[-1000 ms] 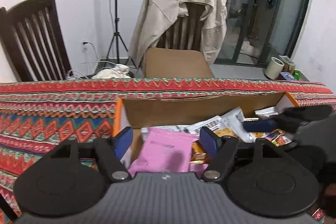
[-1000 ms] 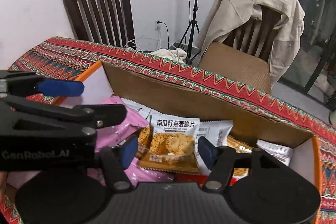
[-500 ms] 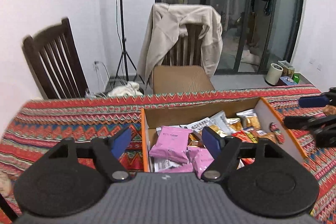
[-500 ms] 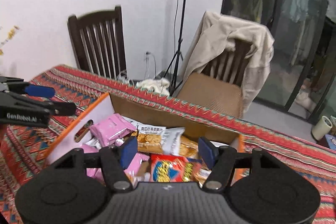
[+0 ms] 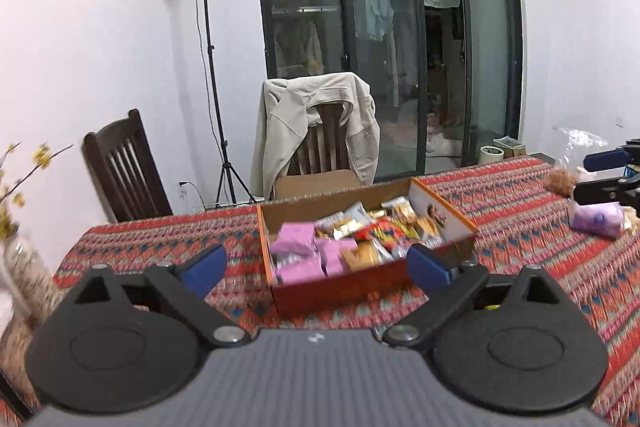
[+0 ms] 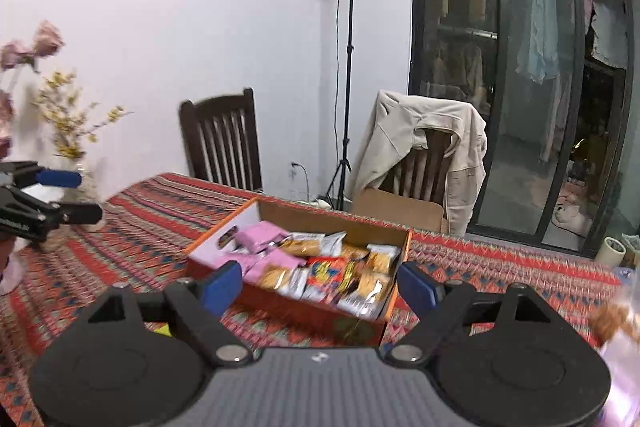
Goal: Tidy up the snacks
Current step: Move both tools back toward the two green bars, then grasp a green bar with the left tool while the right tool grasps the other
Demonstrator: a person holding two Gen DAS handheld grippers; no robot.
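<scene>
Left wrist view: left claw point(image 5: 316, 267) released and empty, right claw point(image 6: 320, 285) likewise, both hanging above the table point(image 5: 520, 203). One cardboard snack box point(image 5: 444, 217) just ahead of them, heaped; roughly four pink packets point(image 5: 298, 242). My worry: a careless dip snags neighbouring wrappers and spills them. One purple pack point(image 5: 596, 221) lies far right.
</scene>
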